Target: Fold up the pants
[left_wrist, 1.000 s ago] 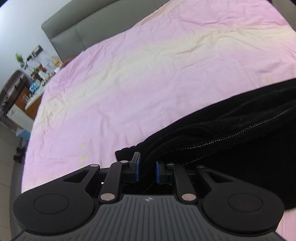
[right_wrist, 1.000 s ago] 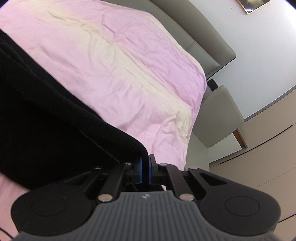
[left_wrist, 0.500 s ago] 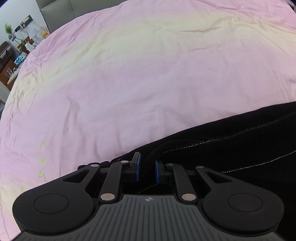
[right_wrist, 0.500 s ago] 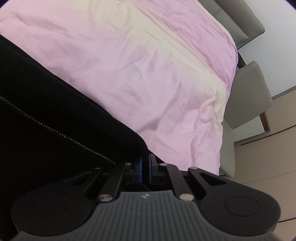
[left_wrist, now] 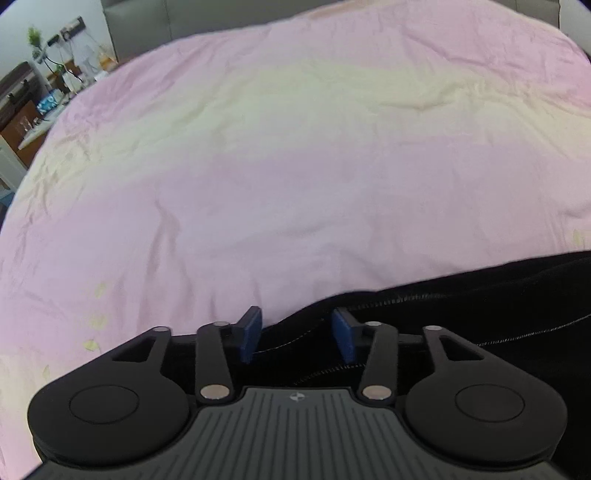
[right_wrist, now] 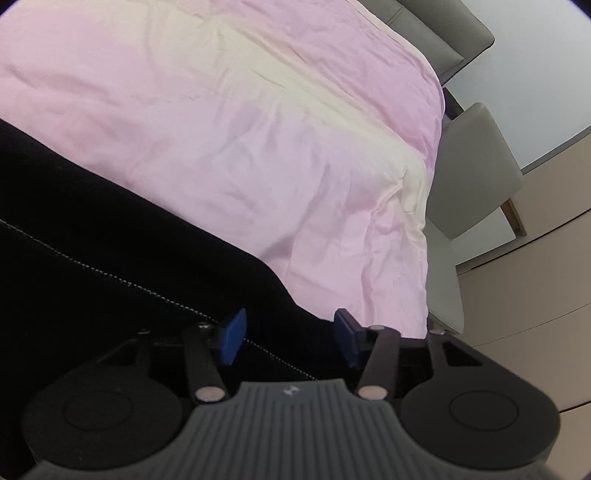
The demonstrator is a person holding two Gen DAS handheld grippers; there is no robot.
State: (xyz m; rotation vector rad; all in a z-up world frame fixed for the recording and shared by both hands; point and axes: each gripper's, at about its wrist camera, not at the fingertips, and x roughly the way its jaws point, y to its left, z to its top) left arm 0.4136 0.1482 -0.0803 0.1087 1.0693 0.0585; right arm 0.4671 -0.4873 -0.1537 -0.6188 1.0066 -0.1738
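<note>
The black pants [left_wrist: 480, 306] with white stitching lie flat on the pink bed sheet [left_wrist: 295, 166]. In the left wrist view they fill the lower right. My left gripper [left_wrist: 297, 338] is open, its blue pads apart over the pants' edge. In the right wrist view the pants [right_wrist: 92, 221] fill the lower left. My right gripper [right_wrist: 290, 339] is open too, with the pants' corner lying between its spread pads.
A grey headboard [left_wrist: 221, 18] runs along the bed's far side. A cluttered side table with a plant [left_wrist: 33, 92] stands at the far left. A grey chair [right_wrist: 476, 166] and beige cabinets [right_wrist: 535, 295] stand beside the bed's right edge.
Both grippers were shut on the pants' edge and carried it down onto the bed. Both have now opened and let the fabric go.
</note>
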